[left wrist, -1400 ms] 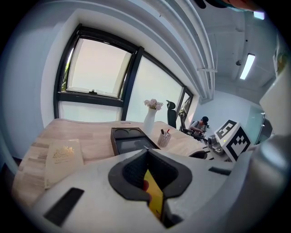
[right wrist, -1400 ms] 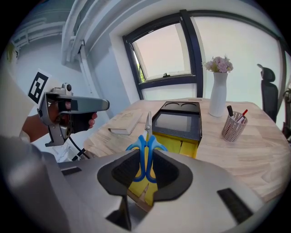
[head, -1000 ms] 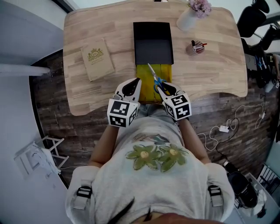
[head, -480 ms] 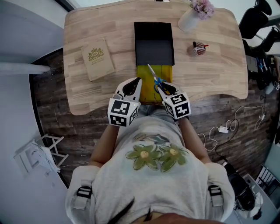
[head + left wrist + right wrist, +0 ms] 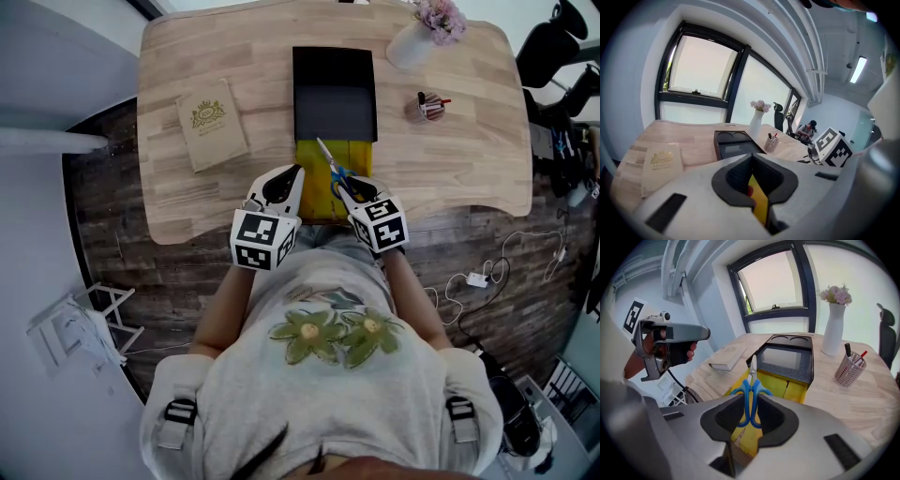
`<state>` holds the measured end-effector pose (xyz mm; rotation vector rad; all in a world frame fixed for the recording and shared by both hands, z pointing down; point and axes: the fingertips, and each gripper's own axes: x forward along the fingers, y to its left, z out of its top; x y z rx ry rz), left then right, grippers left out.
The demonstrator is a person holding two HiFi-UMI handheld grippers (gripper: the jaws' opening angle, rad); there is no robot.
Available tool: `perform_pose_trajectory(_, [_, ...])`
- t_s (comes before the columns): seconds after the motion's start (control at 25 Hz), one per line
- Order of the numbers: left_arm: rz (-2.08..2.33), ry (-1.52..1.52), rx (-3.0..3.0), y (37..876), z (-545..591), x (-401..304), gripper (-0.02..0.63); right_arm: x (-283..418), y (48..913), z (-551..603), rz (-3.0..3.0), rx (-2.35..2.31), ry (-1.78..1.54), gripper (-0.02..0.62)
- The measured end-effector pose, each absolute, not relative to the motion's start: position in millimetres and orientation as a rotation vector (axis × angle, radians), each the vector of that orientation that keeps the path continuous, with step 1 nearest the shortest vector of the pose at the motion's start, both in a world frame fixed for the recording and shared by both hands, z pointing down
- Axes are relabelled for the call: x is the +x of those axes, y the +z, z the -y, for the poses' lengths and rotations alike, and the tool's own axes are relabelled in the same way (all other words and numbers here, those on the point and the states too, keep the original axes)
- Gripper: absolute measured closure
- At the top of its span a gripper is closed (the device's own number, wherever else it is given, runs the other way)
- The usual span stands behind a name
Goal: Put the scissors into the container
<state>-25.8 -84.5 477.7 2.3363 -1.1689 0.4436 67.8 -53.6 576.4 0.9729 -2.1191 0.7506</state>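
My right gripper (image 5: 749, 416) is clamped on the scissors (image 5: 751, 397) by their blue handles, with the blades pointing straight ahead of the jaws. The black container (image 5: 787, 363) lies just beyond the blade tips, at the far end of the yellow mat (image 5: 778, 387) beneath them. Off to its left, my left gripper (image 5: 758, 194) hovers with its jaws a narrow slit apart and nothing between them.

Your blue-handled scissors (image 5: 751, 397), blades closed, sit in the jaws of your right gripper (image 5: 351, 190). Their tips point toward the black container (image 5: 335, 98), lying open just beyond.
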Motion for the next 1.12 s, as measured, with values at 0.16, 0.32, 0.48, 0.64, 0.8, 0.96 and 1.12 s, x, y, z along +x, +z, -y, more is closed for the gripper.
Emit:
perform_pose_trajectory(0.16, [1.173, 0.449, 2.333, 477.5, 85.1, -28.2, 0.6, 67.3, 577.9, 54.2, 2.112, 0.964, 0.751, 0.508])
perform_pose_trajectory(0.32, [1.173, 0.454, 2.329, 480.1, 85.3, -29.7, 0.6, 67.1, 582.3, 53.8, 2.104, 0.952, 0.752, 0.508])
perform_pose_trajectory(0.48, [1.17, 0.456, 2.327, 481.8, 85.5, -31.0, 0.6, 65.5, 586.5, 52.4, 2.097, 0.939, 0.754, 0.508])
perform_pose_trajectory(0.64, [1.164, 0.457, 2.327, 482.2, 85.1, -29.8, 0.6, 65.5, 589.8, 50.0, 2.087, 0.927, 0.754, 0.508])
perform_pose_trajectory(0.8, [1.166, 0.459, 2.326, 482.8, 85.5, -30.3, 0.6, 65.2, 593.8, 49.4, 2.079, 0.92, 0.756, 0.508])
perform_pose_trajectory(0.96, [1.172, 0.459, 2.319, 484.9, 85.9, -32.3, 0.6, 65.3, 599.2, 49.4, 2.069, 0.911, 0.759, 0.508])
perform_pose_trajectory(1.12, [1.178, 0.458, 2.31, 486.1, 87.1, -34.1, 0.6, 64.2, 602.1, 49.6, 2.062, 0.895, 0.764, 0.508])
